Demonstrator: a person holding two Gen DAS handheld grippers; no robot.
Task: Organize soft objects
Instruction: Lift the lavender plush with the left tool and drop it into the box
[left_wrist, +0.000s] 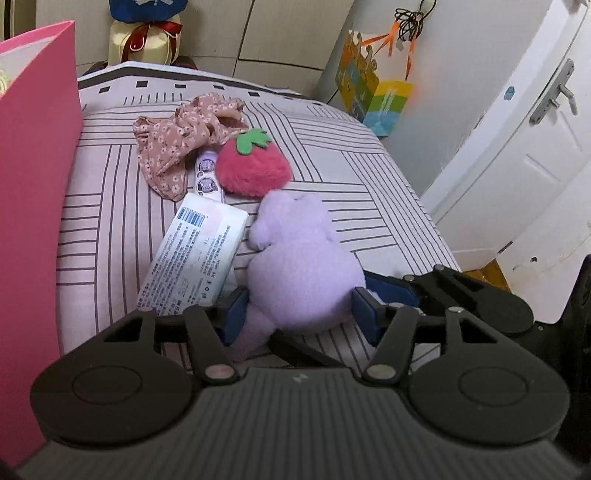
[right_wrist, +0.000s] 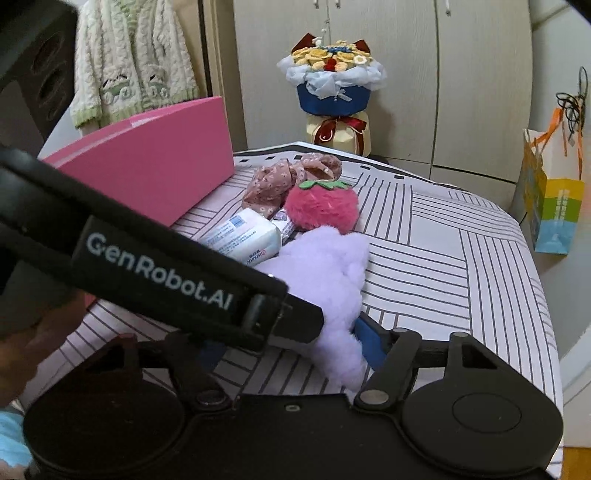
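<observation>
Striped bed (left_wrist: 369, 155): left gripper (left_wrist: 299, 310) fingers squeeze purple plush (left_wrist: 295, 251); right gripper (right_wrist: 291, 343) seemingly straddles it.

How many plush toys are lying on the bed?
2. The purple plush toy lies nearest, between the fingers of the left hand-held gripper. The strawberry plush lies just beyond it, beside the floral cloth. More could be out of view.
</observation>
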